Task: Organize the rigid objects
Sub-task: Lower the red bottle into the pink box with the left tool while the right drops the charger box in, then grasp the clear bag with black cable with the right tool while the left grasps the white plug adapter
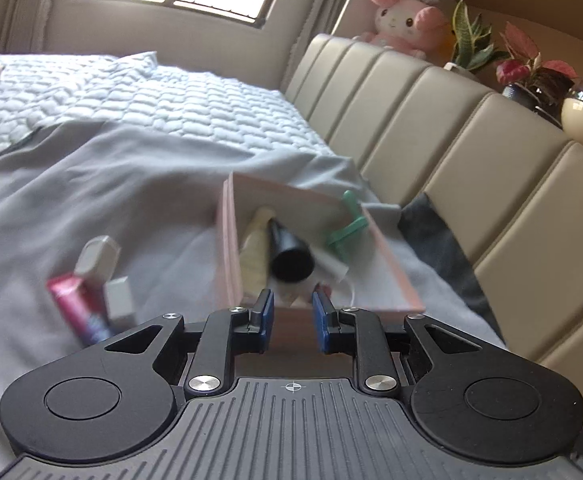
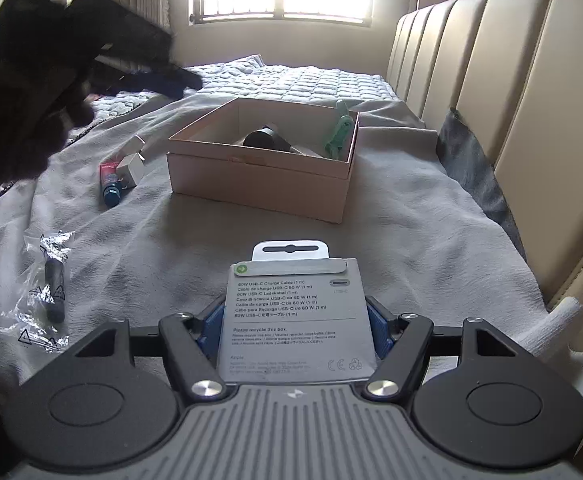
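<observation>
Open pink box (image 2: 259, 178) holds black tube (image 2: 265, 139), green clip (image 2: 337, 132).

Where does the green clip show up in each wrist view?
Left wrist: green clip right of centre, on the box's right wall.
Right wrist: green clip upper centre-right, at the box's far right corner.
Shared landmark: the black cylinder inside the box.

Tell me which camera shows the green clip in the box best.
The left wrist view: it looks down into the cardboard box, so the green clip shows nearly whole against the far wall, though blurred. The right wrist view is sharper, but the clip is small, far off, and partly hidden by the box's wall.
</observation>
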The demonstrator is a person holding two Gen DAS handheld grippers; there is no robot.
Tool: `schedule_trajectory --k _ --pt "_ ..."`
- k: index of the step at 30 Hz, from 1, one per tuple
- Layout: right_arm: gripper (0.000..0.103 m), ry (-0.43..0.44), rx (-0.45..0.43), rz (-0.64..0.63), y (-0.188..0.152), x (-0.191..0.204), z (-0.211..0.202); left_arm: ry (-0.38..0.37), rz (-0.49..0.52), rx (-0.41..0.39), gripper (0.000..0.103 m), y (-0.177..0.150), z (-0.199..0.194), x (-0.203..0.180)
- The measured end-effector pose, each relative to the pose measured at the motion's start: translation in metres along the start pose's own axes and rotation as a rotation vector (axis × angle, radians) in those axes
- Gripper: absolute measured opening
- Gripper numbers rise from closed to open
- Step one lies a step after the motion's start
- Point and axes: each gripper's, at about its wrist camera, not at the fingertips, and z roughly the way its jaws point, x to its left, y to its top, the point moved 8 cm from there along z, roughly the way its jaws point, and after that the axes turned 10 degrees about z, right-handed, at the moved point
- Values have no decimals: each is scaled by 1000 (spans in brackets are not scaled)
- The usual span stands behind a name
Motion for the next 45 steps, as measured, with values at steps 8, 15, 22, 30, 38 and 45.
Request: schedule_trajectory --k 8,15,22,30,38,45 --pt "69 28 -151 -25 111 12 -5 87 -50 14 23 -62 -76 48" --pt "80 8 -155 37 199 4 32 135 -177 65 23 -95 -106 92" --pt "80 51 -51 2 87 19 27 143 -269 106 23 -123 -93 108" --pt "79 353 110 -136 -1 139 23 194 -203 113 24 -118 -96 99" --pt "50 371 158 -256 -19 203 49 239 -161 113 24 -114 -104 101" --pt "20 372 183 -163 -15 175 41 224 -146 133 24 -116 -94 91"
